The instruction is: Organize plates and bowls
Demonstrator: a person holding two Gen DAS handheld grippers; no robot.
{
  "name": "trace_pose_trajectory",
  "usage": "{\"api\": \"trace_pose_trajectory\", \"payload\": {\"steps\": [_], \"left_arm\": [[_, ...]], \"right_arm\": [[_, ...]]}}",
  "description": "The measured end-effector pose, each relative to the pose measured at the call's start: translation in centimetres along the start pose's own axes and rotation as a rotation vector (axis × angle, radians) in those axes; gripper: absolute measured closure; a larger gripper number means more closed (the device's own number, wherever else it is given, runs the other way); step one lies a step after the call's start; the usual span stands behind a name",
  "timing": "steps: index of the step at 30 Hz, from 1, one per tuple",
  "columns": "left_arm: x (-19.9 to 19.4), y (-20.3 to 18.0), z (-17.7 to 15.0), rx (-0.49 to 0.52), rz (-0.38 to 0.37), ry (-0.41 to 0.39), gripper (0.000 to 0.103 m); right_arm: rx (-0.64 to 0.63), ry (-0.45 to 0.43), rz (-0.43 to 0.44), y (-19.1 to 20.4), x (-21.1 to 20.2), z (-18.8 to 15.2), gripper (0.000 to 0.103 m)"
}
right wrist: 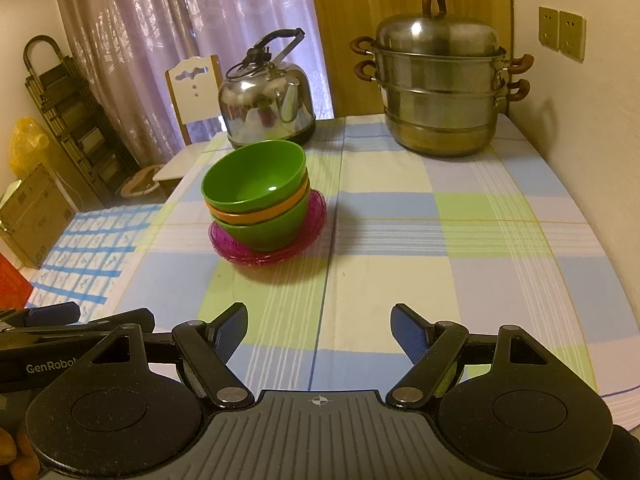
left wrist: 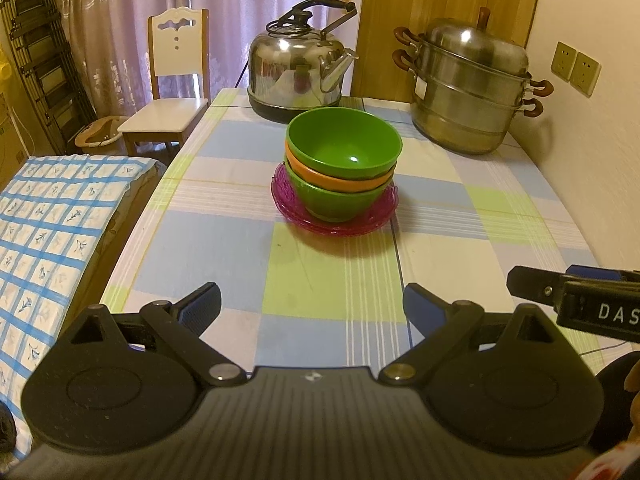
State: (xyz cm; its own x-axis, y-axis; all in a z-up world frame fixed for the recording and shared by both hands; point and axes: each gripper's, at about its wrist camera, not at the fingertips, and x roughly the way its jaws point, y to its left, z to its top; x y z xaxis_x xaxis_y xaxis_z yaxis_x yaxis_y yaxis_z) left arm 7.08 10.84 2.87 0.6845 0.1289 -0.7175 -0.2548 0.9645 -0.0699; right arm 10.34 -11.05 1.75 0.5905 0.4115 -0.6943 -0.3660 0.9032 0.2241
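Observation:
Three nested bowls stand on stacked magenta plates [left wrist: 372,222] in the middle of the table: a green bowl [left wrist: 344,144] on top, an orange bowl [left wrist: 320,174] under it, a green bowl [left wrist: 336,202] at the bottom. The right wrist view shows the same top green bowl [right wrist: 256,172], orange bowl [right wrist: 260,214], bottom green bowl [right wrist: 272,232] and magenta plates [right wrist: 308,236]. My left gripper [left wrist: 312,304] is open and empty, well short of the stack. My right gripper [right wrist: 320,326] is open and empty, near the front edge; it also shows in the left wrist view [left wrist: 532,286].
A steel kettle [left wrist: 296,68] and a tiered steel steamer pot [left wrist: 468,88] stand at the table's far end. A checked cloth covers the table [left wrist: 224,240]. A chair [left wrist: 172,92] and a blue-checked covered surface [left wrist: 52,216] are to the left. A wall [left wrist: 592,128] is on the right.

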Motion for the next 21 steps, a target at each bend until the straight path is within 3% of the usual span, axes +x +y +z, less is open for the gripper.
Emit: {"api": "trace_pose_trajectory", "payload": {"steps": [21], "left_arm": [[0.08, -0.02, -0.02, 0.0, -0.001, 0.001, 0.006]], "right_arm": [[0.002, -0.003, -0.002, -0.22, 0.06, -0.13, 0.025]]}}
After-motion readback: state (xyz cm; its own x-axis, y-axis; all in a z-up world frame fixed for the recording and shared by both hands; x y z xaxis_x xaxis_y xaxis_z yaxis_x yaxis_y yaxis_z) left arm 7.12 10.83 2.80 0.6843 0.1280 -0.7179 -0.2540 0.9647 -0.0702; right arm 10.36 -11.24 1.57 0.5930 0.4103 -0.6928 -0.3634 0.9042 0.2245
